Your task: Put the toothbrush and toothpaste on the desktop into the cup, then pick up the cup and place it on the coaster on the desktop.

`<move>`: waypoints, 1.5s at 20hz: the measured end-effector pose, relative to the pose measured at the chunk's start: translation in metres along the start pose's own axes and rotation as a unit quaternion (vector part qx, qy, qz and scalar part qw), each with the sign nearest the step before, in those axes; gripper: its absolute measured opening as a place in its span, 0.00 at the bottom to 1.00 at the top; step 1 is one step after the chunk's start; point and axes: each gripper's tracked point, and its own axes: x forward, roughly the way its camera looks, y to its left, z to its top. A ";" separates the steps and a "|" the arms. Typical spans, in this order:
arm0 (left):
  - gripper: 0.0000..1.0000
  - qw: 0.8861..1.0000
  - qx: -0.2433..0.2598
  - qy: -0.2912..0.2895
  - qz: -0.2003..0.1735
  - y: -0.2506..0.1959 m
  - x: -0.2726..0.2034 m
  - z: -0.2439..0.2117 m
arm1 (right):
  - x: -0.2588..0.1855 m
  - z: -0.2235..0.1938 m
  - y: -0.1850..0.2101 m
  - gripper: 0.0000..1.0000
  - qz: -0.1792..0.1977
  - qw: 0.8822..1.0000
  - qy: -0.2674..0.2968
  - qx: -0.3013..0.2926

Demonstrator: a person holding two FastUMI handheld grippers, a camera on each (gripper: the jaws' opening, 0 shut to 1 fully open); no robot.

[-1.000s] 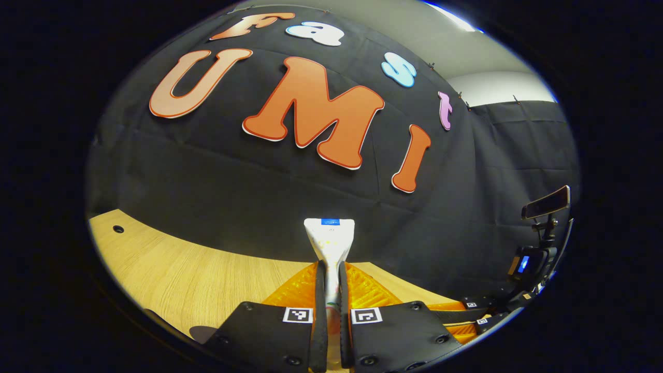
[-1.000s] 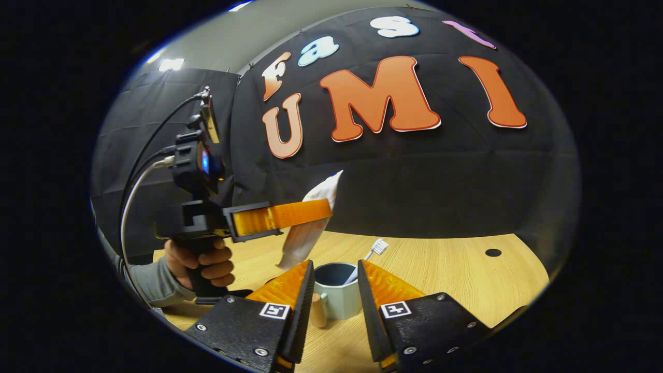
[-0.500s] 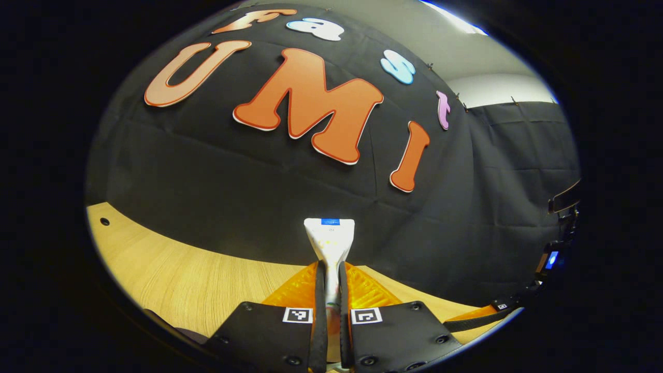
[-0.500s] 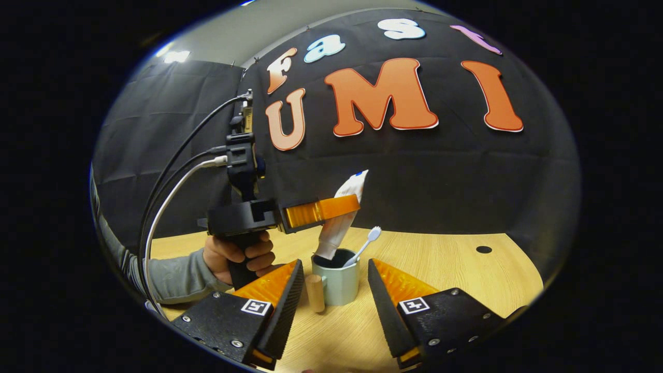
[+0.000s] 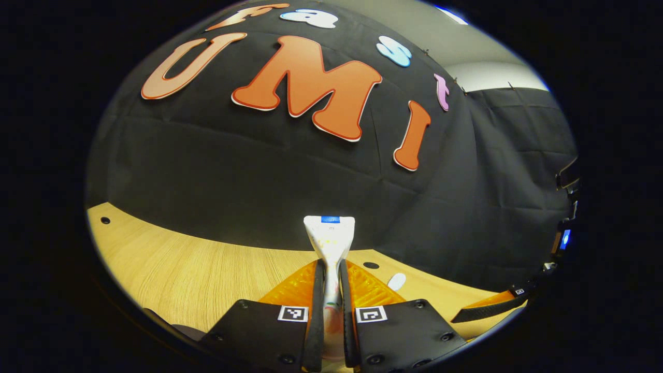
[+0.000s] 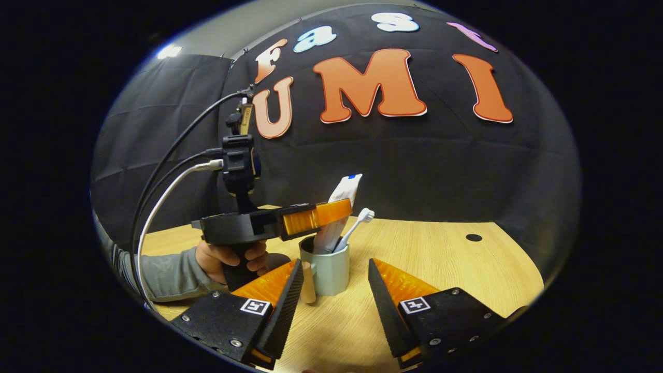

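Left gripper (image 5: 331,295), fingers clamped on the white crimped-end toothpaste tube (image 5: 330,239), whose lower end is hidden inside the pale green cup with a wooden handle (image 6: 326,269). A white toothbrush (image 6: 355,228) leans inside. Right gripper (image 6: 331,290), fingers apart, flanks the cup on the light wooden desktop (image 6: 456,264).

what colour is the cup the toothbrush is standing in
The cup is pale mint green, with a light wooden handle on its side. It shows best in the right gripper view.
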 end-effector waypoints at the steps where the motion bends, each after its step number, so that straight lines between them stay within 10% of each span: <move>1: 0.20 1.000 0.012 0.007 0.002 0.002 -0.001 -0.002 | 0.001 -0.002 0.002 0.76 -0.003 1.000 0.004 0.001; 11: 0.30 0.997 0.082 -0.010 -0.004 0.000 -0.057 0.032 | 0.011 -0.001 0.024 0.76 -0.021 0.999 0.039 -0.029; 16: 0.71 0.994 0.106 -0.020 0.019 0.011 -0.094 0.057 | 0.023 -0.002 0.029 0.76 -0.036 0.996 0.075 -0.041; 21: 0.89 0.992 0.116 -0.021 0.055 0.046 -0.150 0.079 | 0.041 -0.013 0.025 0.76 -0.054 0.989 0.134 -0.019; 30: 0.95 0.979 0.169 -0.014 0.110 0.102 -0.214 0.108 | 0.058 -0.023 0.025 0.76 -0.060 0.962 0.265 -0.014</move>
